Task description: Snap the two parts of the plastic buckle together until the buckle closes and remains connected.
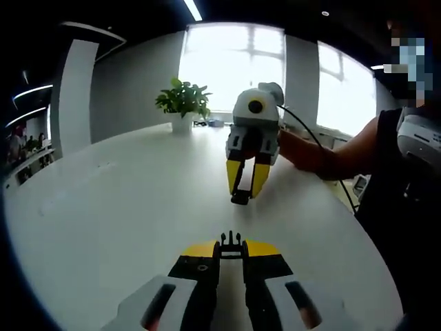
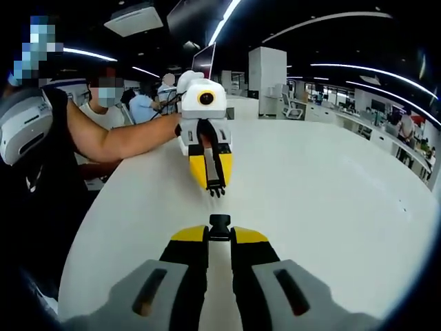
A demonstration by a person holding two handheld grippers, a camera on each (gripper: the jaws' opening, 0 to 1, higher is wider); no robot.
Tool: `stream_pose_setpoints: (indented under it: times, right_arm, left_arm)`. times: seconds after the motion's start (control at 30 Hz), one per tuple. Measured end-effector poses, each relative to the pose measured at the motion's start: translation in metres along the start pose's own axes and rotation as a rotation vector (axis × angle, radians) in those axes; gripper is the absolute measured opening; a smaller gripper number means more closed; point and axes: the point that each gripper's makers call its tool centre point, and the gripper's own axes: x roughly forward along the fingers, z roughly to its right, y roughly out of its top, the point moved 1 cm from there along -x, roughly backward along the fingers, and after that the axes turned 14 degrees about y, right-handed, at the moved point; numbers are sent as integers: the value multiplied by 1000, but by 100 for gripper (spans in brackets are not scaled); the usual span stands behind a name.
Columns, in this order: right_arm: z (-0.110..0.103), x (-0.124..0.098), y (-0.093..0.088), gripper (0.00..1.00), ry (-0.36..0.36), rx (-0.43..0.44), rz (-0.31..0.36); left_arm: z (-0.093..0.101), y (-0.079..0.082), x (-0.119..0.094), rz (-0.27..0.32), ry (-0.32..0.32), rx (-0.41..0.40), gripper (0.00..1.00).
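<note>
Two tongs [image 1: 231,249] [image 2: 219,234] face off—each pinching a buckle half [image 1: 231,241] [image 2: 220,225]—above white table [image 1: 124,207].

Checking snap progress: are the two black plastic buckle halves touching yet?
Apart. Left gripper view shows white table between the pronged black plastic buckle half in the left claw and the other half in the right claw.

two hand-held grippers held tip to tip

the left hand-held gripper [image 1: 231,249], yellow-tipped with black and grey jaws, has its jaws nearly closed on a small black pronged piece. the right hand-held gripper [image 1: 244,186], white-bodied with yellow jaws, points back toward it, jaws pinched on another black piece. a bare forearm [image 2: 127,140] reaches from the left behind the left hand-held gripper [image 2: 216,181].
</note>
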Motion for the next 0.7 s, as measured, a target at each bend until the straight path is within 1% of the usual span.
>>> stream_pose_setpoints:
  times: [0.13, 0.4, 0.7]
  right_arm:
    - [0, 1, 2, 11, 2, -1, 12]
    - [1, 2, 2, 11, 7, 8, 28]
    - [1, 3, 0, 11, 9, -8, 24]
  left_arm:
    - [-2, 3, -1, 12, 6, -4, 11]
    - [-4, 1, 2, 8, 15, -2, 11]
    - [-2, 1, 3, 4, 7, 0, 11]
